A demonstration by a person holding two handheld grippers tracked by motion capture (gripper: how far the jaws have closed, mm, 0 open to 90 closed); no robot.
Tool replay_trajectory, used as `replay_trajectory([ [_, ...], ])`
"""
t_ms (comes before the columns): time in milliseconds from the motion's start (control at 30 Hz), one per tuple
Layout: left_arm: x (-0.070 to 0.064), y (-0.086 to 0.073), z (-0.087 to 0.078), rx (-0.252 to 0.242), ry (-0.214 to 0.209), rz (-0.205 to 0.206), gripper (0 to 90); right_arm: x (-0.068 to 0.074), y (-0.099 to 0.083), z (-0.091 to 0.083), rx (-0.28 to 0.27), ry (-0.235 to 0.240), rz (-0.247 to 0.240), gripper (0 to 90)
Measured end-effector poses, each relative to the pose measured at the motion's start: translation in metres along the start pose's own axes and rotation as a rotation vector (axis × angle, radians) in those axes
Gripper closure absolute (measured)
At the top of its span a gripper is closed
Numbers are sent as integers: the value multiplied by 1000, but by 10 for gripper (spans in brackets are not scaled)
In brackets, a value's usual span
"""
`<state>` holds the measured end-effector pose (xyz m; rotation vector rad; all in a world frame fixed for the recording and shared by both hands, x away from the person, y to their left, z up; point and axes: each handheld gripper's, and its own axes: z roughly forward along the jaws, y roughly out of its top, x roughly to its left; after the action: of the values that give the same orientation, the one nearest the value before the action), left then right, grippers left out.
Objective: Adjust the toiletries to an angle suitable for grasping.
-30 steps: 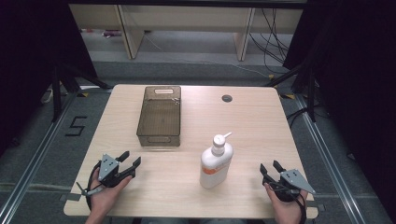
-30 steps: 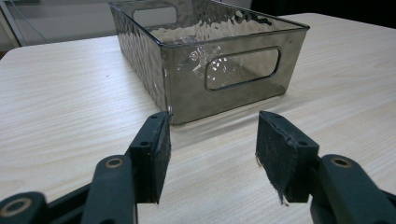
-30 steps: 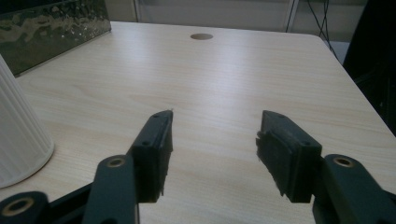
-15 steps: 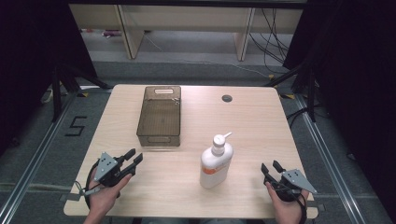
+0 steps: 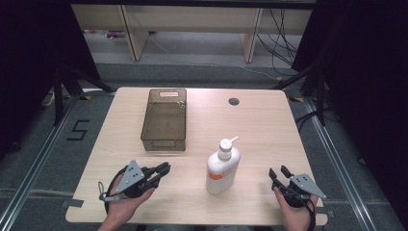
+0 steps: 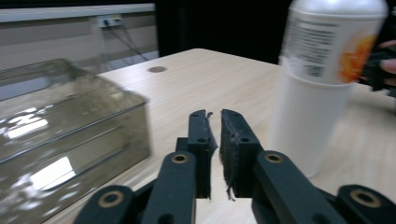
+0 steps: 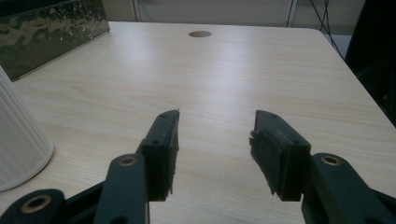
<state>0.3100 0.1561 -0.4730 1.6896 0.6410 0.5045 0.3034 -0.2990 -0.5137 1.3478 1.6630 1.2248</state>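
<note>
My left gripper (image 5: 163, 169): jaws nearly shut, empty, aimed toward the bottle.
Bin (image 5: 164, 120): clear brown, beyond my left gripper.
Pump bottle (image 5: 223, 166): upright, between my grippers.
My right gripper (image 5: 278, 174): jaws wide apart, empty, resting near the table's front edge.

From my left gripper view the bottle (image 6: 322, 84) is blurred, its pump cut off by the top edge, its label unreadable. The clear box (image 6: 60, 135) smears past the left edge. My right view clips the bottle at the left.
</note>
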Motion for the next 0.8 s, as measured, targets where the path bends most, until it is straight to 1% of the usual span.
replay_trajectory([
  [33, -4, 1, 4, 1, -15, 1, 859, -1, 1, 0, 1, 6, -14, 515],
  [67, -8, 2, 8, 13, -36, 10, 868, 0, 0, 0, 3, -4, -14, 514],
  [100, -8, 2, 8, 13, -36, 10, 878, 0, 0, 0, 3, -4, -14, 514],
  [133, -16, 4, 18, 20, -73, 24, 889, 0, 1, 0, 6, -13, -23, 514],
  [167, -19, 5, 22, 22, -87, 29, 893, -1, 1, 0, 2, -14, -28, 514],
  [200, -23, 8, 25, 26, -103, 29, 895, 0, 1, 0, 3, -8, -21, 512],
  [233, -26, 10, 30, 11, -125, 28, 896, 0, 1, 0, 3, -9, -18, 512],
  [267, -30, 12, 32, 20, -133, 36, 897, 0, 1, 0, 6, -12, -16, 510],
  [300, -34, 15, 35, 19, -149, 43, 898, -1, 1, -1, 18, -7, -18, 509],
  [333, -37, 17, 38, 16, -164, 51, 899, 0, 1, 0, 10, -11, -3, 508],
  [367, -41, 19, 40, 19, -178, 64, 899, -2, 1, 0, 5, -8, -11, 508],
  [400, -44, 21, 43, 23, -189, 72, 899, -1, 1, 1, -3, -7, -8, 508],
  [433, -48, 23, 46, 21, -209, 79, 899, -1, 1, 1, 2, -5, 2, 509],
  [500, -54, 26, 50, 25, -226, 90, 899, 0, 1, 0, 9, -9, -4, 509],
  [533, -57, 27, 54, 11, -240, 90, 899, 0, 1, 0, 9, -6, -5, 509],
  [600, -61, 30, 58, 25, -253, 107, 898, 0, 1, 0, 8, -6, -7, 509],
  [633, -63, 31, 60, 22, -258, 116, 899, 0, 1, 0, 8, -6, -8, 509],
  [800, -72, 32, 67, 23, -267, 126, 899, 0, 1, 0, 12, -7, -5, 509],
])
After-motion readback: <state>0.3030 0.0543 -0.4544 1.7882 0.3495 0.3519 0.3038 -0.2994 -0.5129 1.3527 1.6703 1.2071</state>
